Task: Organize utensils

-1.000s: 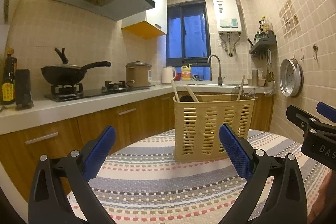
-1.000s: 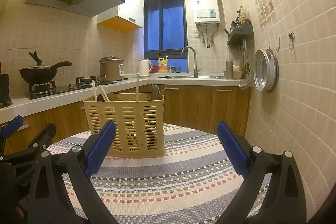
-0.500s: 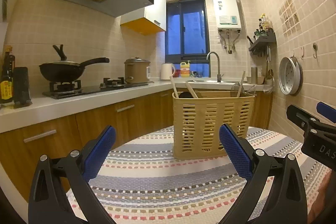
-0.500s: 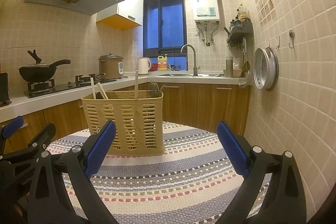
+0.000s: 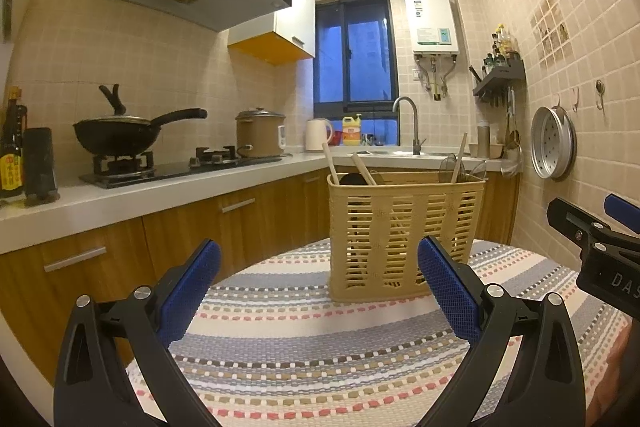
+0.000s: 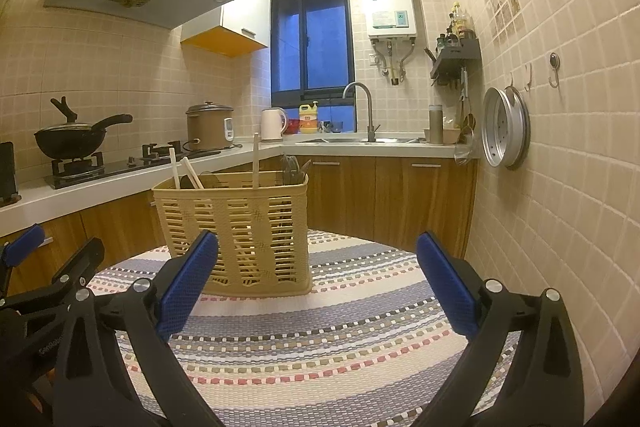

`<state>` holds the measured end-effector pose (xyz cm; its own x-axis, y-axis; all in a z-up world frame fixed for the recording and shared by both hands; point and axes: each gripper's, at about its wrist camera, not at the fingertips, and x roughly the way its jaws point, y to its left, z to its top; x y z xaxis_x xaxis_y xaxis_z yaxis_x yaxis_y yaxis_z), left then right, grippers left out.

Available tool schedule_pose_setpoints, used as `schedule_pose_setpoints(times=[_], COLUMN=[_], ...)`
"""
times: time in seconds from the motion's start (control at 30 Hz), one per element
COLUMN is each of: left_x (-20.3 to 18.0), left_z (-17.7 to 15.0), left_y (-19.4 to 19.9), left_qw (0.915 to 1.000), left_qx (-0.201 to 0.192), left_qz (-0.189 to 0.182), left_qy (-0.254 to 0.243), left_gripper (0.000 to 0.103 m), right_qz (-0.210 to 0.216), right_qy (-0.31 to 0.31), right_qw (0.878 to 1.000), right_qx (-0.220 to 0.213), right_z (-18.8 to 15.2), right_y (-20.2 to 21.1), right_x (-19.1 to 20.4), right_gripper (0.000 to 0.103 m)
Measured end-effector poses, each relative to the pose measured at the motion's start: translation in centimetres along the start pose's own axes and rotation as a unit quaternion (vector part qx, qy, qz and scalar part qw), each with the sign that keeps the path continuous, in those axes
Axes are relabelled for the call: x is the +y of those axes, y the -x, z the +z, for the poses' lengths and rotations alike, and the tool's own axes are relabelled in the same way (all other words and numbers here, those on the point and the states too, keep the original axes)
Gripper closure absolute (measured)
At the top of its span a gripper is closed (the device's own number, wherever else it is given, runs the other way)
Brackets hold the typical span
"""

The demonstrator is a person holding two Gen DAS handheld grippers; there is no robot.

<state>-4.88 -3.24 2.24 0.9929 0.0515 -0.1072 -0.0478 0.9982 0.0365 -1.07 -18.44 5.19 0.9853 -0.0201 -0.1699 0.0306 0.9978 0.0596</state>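
Observation:
A beige slotted plastic basket [image 5: 404, 235] stands upright on a round table with a striped woven cloth [image 5: 320, 347]. It also shows in the right wrist view [image 6: 236, 231]. Several utensils stick out of it: wooden handles [image 5: 332, 163] at the left and dark ladles or skimmers [image 5: 450, 167] at the right. My left gripper [image 5: 318, 291] is open and empty, a short way in front of the basket. My right gripper [image 6: 318, 287] is open and empty, in front of the basket and to its right.
The table cloth [image 6: 320, 347] fills the foreground. A counter [image 5: 160, 191] runs along the left with a hob, a black wok [image 5: 120, 135] and a rice cooker [image 5: 260, 133]. A sink tap [image 5: 412, 123] is behind. A tiled wall [image 6: 560, 187] with a hung steel tray [image 6: 506, 127] stands close on the right.
Both cameras have dropped a little and tilted up, so the basket sits lower in view. Both grippers stay open and empty.

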Motion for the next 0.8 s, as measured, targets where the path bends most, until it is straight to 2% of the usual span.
schedule_pose_setpoints(times=[0.43,0.8], left_x=[-0.07,-0.17], left_z=[0.00,0.00], left_y=[-0.16,-0.33], left_qw=[1.0000,0.9999], left_qx=[0.001,0.003], left_qz=[0.009,0.014], left_qy=[-0.003,-0.008], left_gripper=[0.008,0.008], right_qz=[0.004,-0.006], right_qy=[-0.014,0.007], right_qw=[1.000,1.000], right_qx=[0.015,0.010], right_z=[-0.10,-0.18], right_y=[-0.59,-0.47], right_x=[-0.72,-0.01], right_gripper=[0.008,0.008])
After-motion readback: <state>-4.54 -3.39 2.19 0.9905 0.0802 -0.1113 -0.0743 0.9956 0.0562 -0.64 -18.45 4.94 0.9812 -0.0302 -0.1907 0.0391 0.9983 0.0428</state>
